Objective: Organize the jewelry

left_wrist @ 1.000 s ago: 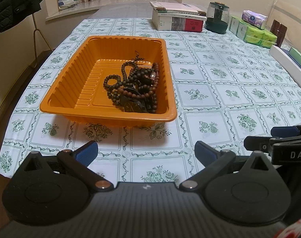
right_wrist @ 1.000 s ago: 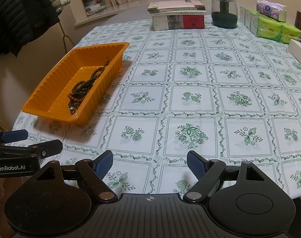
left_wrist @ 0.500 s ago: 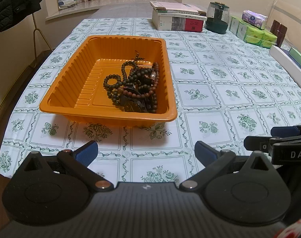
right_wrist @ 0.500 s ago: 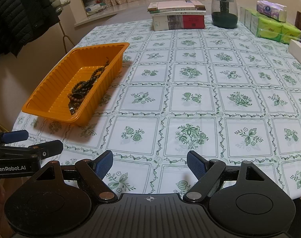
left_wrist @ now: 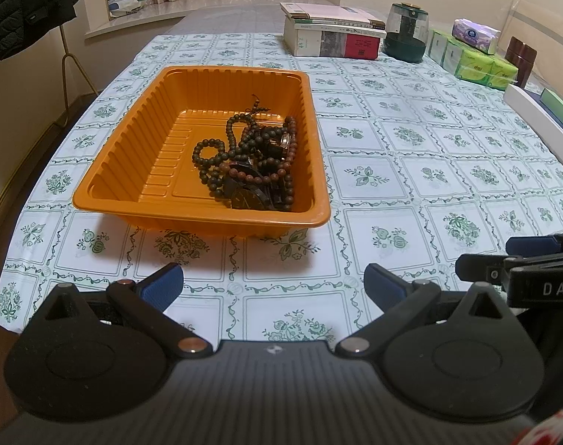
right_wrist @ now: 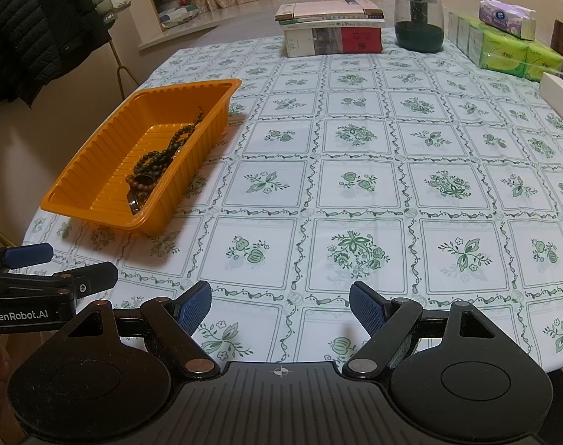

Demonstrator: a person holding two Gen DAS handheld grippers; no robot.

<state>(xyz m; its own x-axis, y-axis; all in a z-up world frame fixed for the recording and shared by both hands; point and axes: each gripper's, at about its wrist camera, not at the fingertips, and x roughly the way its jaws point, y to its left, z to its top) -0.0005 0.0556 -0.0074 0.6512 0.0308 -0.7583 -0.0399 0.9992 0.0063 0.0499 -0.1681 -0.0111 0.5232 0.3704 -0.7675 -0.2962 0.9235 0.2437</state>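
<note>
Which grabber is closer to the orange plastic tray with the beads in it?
The left gripper. The orange plastic tray sits straight ahead of it, just beyond its open fingers. The right gripper is off to the side, with the tray far over on its left.

books (left_wrist: 331,33), green jar (left_wrist: 407,35), tissue packs (left_wrist: 474,61).

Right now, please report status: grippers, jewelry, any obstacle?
Left gripper open, empty. Right gripper open, empty. Beaded jewelry tangled inside orange tray. Nothing in the way.
</note>
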